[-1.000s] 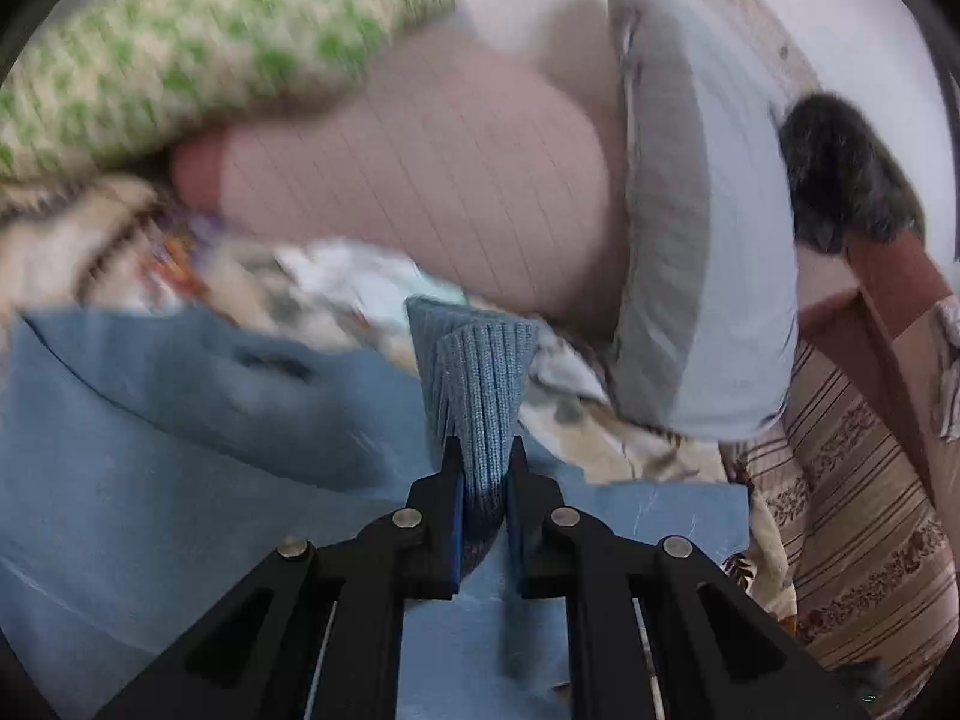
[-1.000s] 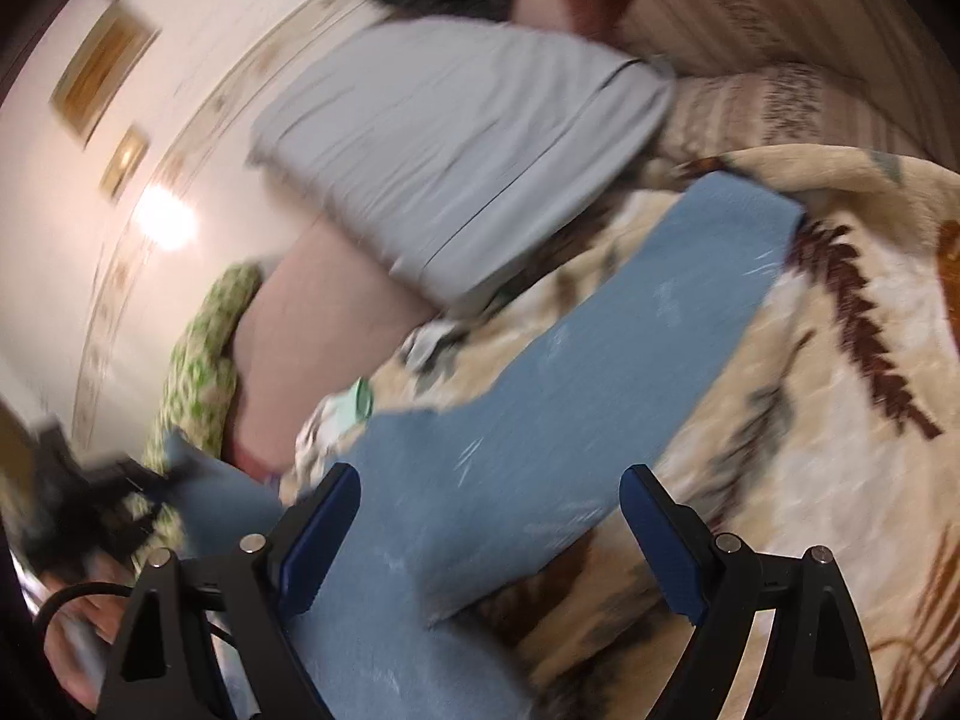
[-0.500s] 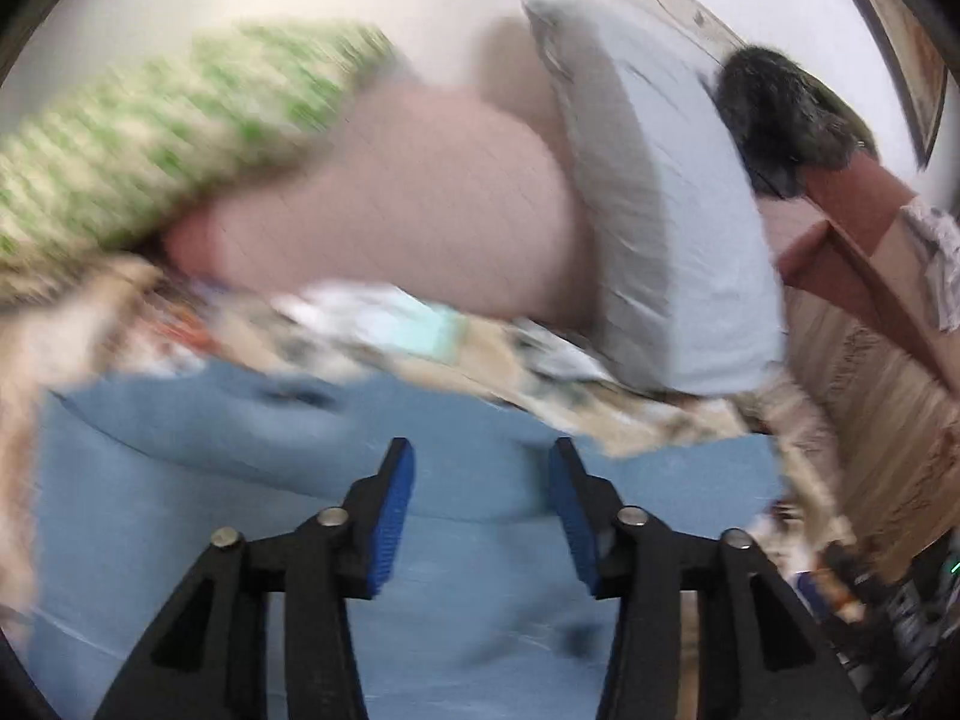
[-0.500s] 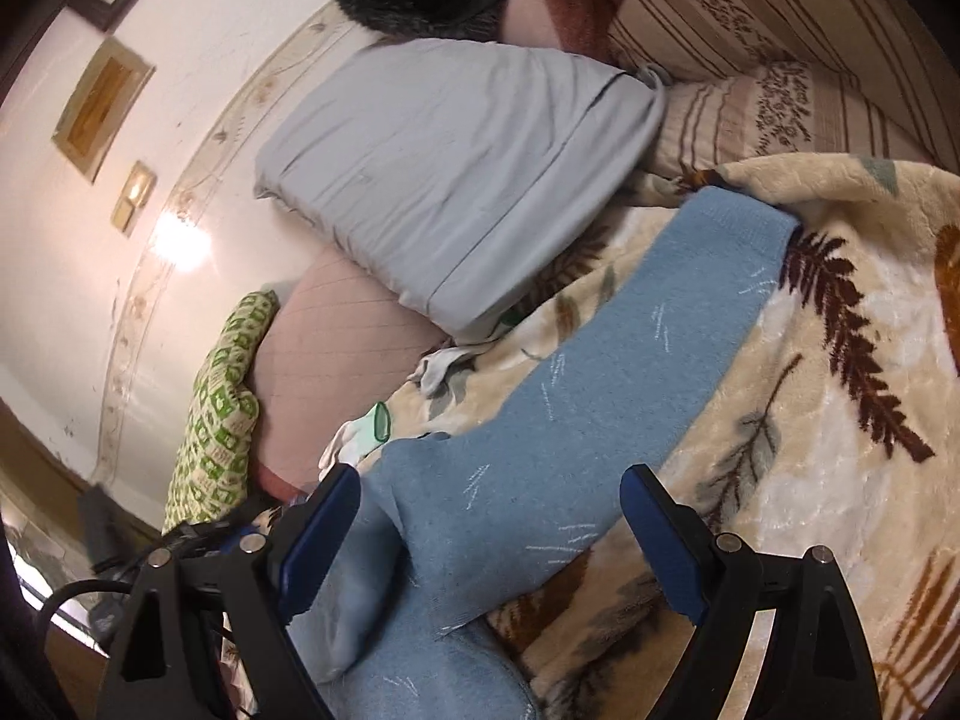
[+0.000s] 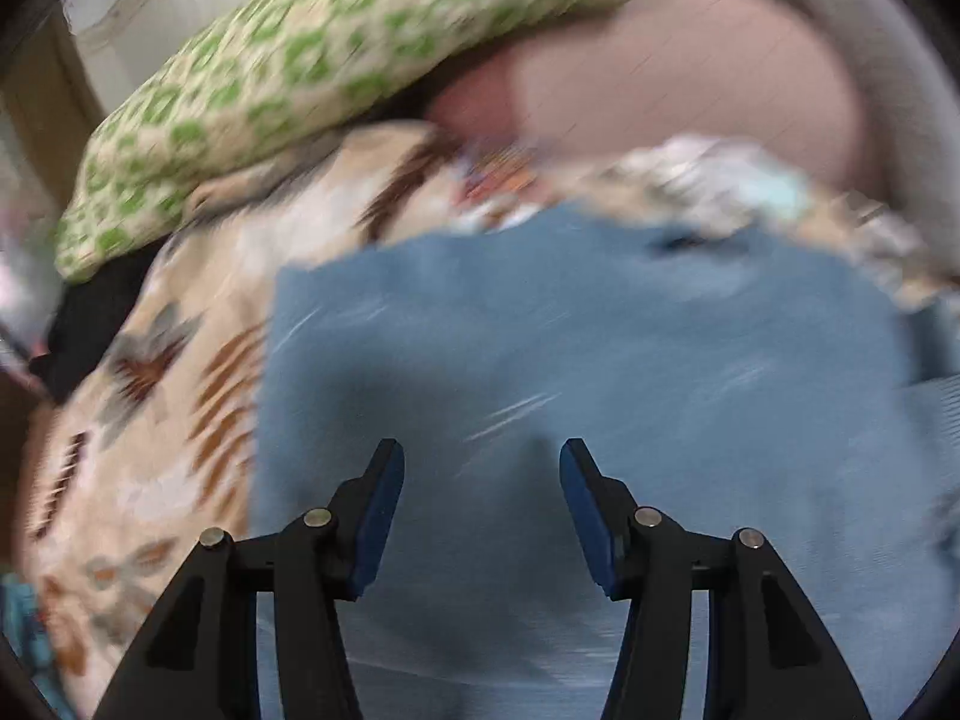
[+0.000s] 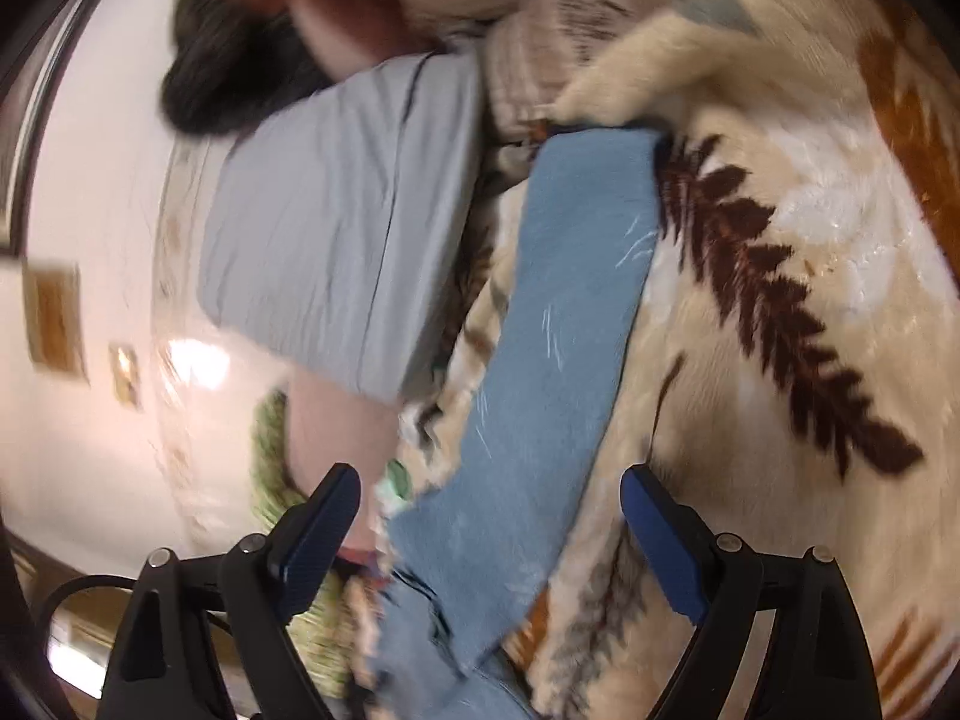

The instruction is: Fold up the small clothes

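A blue knit garment (image 5: pixel 600 360) lies spread on the cream leaf-patterned blanket (image 5: pixel 150 420). In the left wrist view its body fills the middle, and my left gripper (image 5: pixel 480 492) hovers over it with its jaws apart and nothing between the blue pads. In the right wrist view a long blue sleeve (image 6: pixel 564 312) stretches away across the blanket (image 6: pixel 810 300). My right gripper (image 6: pixel 492 516) stands wide open near the sleeve's base, pads apart from the cloth. Both views are blurred.
A green-and-cream patterned pillow (image 5: pixel 330 60), a pink cushion (image 5: pixel 690 78) and a grey pillow (image 6: pixel 336 228) pile up at the head of the bed. A dark furry thing (image 6: pixel 228 66) lies beyond the grey pillow. The wall with framed pictures (image 6: pixel 54 318) is at the left.
My left gripper let go of the blue ribbed cuff, opened, and swung left and down over the garment's body. My right gripper rolled and moved, staying open over the sleeve.
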Demonstrator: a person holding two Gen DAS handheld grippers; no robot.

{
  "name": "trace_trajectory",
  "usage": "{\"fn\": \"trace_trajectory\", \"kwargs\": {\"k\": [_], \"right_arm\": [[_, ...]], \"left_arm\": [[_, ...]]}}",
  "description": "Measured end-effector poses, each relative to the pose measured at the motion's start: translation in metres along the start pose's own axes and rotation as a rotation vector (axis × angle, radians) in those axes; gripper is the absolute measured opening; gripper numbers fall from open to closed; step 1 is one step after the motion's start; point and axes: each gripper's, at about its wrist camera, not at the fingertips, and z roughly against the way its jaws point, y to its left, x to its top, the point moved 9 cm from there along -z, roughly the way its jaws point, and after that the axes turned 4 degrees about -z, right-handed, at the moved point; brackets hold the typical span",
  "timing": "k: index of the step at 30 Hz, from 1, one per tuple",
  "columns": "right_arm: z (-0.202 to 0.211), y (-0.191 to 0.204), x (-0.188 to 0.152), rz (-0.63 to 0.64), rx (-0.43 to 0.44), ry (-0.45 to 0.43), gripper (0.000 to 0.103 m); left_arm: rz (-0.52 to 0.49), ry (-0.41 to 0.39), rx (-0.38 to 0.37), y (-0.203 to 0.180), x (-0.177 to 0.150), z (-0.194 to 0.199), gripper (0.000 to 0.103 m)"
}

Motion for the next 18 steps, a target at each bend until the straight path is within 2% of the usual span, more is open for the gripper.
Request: {"fn": "trace_trajectory", "kwargs": {"k": [1, 3, 6, 9, 12, 13, 14, 18], "right_arm": [[0.0, -0.005, 0.008, -0.032, 0.019, -0.013, 0.091], [0.0, -0.011, 0.025, -0.07, 0.041, -0.05, 0.091], [-0.005, -0.006, 0.043, -0.037, 0.053, -0.08, 0.09], [-0.016, -0.002, 0.061, -0.033, 0.058, -0.108, 0.08], [-0.028, -0.016, 0.078, -0.042, -0.029, -0.127, 0.071], [-0.032, -0.023, 0.083, -0.037, -0.076, -0.135, 0.064], [-0.034, -0.031, 0.09, -0.033, -0.13, -0.15, 0.063], [-0.036, -0.042, 0.109, -0.008, -0.231, -0.209, 0.063]], "left_arm": [[0.008, 0.029, 0.006, 0.007, -0.006, -0.008, 0.055], [0.047, 0.014, -0.028, 0.016, -0.007, -0.011, 0.058], [0.025, 0.014, -0.023, 0.014, -0.007, -0.009, 0.058], [-0.001, 0.006, -0.014, 0.011, -0.006, -0.01, 0.058], [0.015, 0.006, -0.053, 0.009, -0.006, -0.006, 0.057], [0.012, 0.003, -0.061, 0.008, -0.007, -0.003, 0.057], [0.012, 0.0, -0.072, 0.006, -0.008, -0.001, 0.057], [0.001, -0.035, -0.152, -0.009, -0.006, 0.016, 0.057]]}}
